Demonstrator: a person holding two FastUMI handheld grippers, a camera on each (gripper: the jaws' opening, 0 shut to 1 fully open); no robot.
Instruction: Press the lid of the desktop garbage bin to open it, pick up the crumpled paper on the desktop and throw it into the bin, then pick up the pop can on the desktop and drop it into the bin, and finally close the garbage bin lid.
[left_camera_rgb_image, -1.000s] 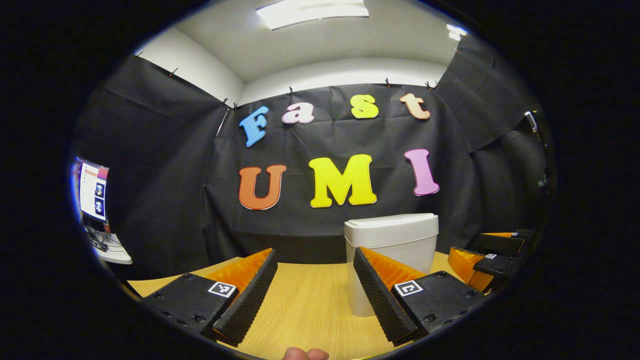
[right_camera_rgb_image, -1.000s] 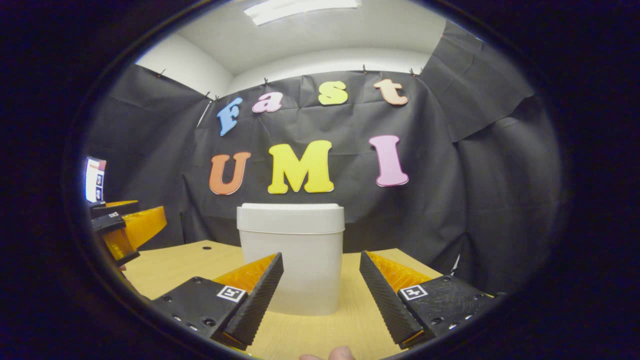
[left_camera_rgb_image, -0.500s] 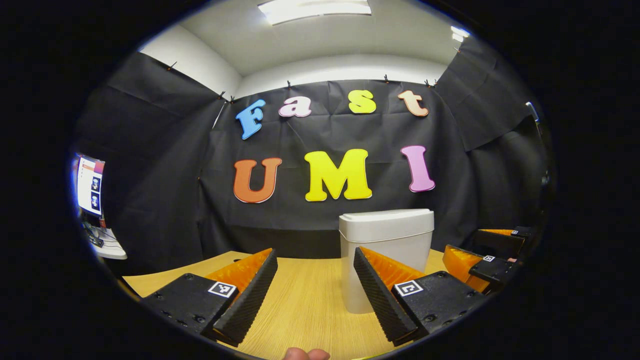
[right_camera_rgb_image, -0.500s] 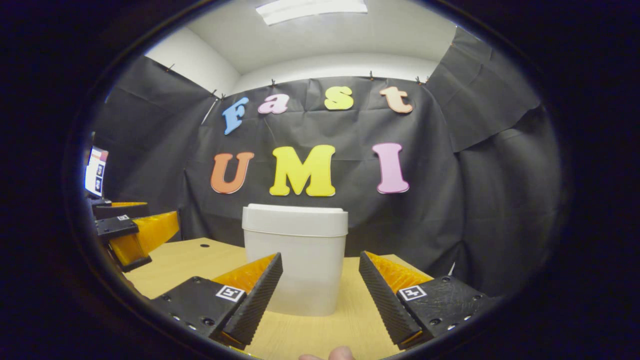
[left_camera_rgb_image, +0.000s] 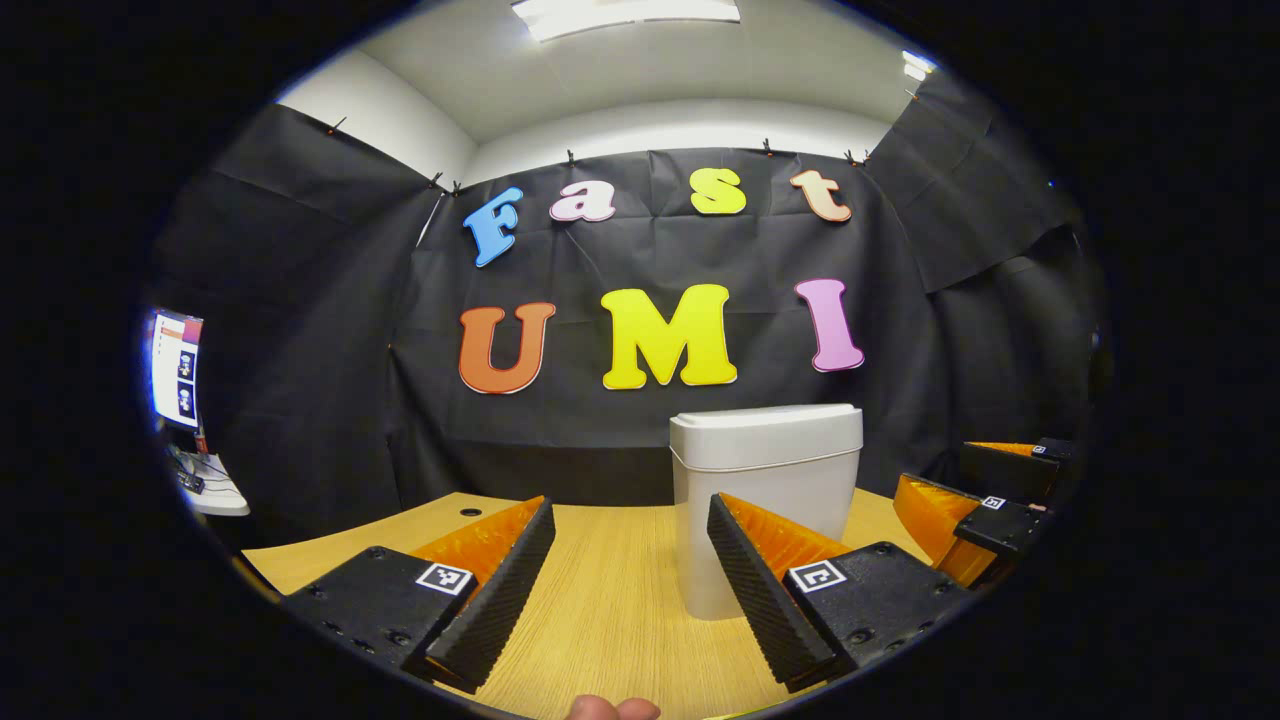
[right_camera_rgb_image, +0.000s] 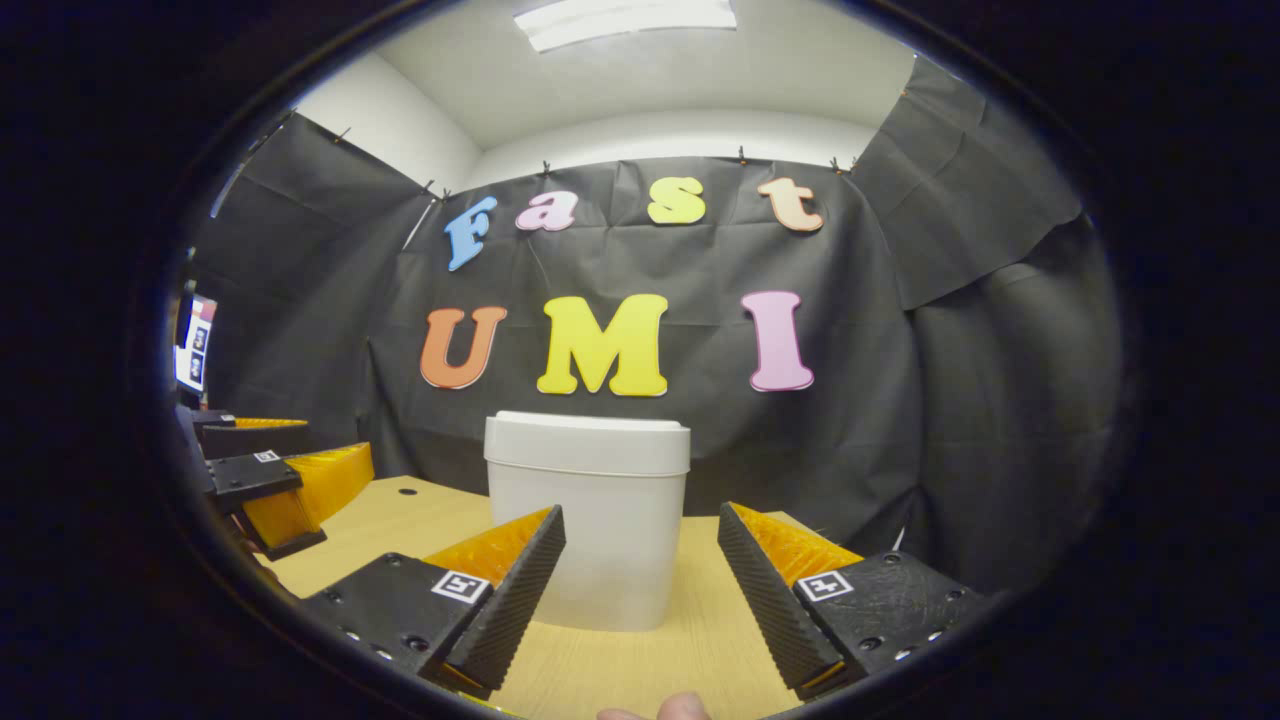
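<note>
A white garbage bin (left_camera_rgb_image: 765, 500) with its lid (left_camera_rgb_image: 766, 430) down stands on the wooden desk (left_camera_rgb_image: 610, 600). In the left gripper view it sits ahead and a little right, partly behind my right-hand finger. My left gripper (left_camera_rgb_image: 630, 580) is open and holds nothing. In the right gripper view the bin (right_camera_rgb_image: 588, 525) stands straight ahead between the fingers, its lid (right_camera_rgb_image: 588, 440) closed. My right gripper (right_camera_rgb_image: 640, 585) is open and holds nothing too. The right gripper (left_camera_rgb_image: 985, 510) shows at the right edge of the left gripper view, and the left gripper (right_camera_rgb_image: 275, 485) at the left edge of the right gripper view.
A monitor (left_camera_rgb_image: 175, 370) on a small white table (left_camera_rgb_image: 215, 495) stands at the far left beyond the desk. A small hole (right_camera_rgb_image: 407, 492) marks the desk top left of the bin. Black cloth closes the booth behind the bin.
Both views have tilted slightly, so the bin sits a bit higher in the left gripper view. The other gripper has drifted inward in each view. Both grippers stay open.
</note>
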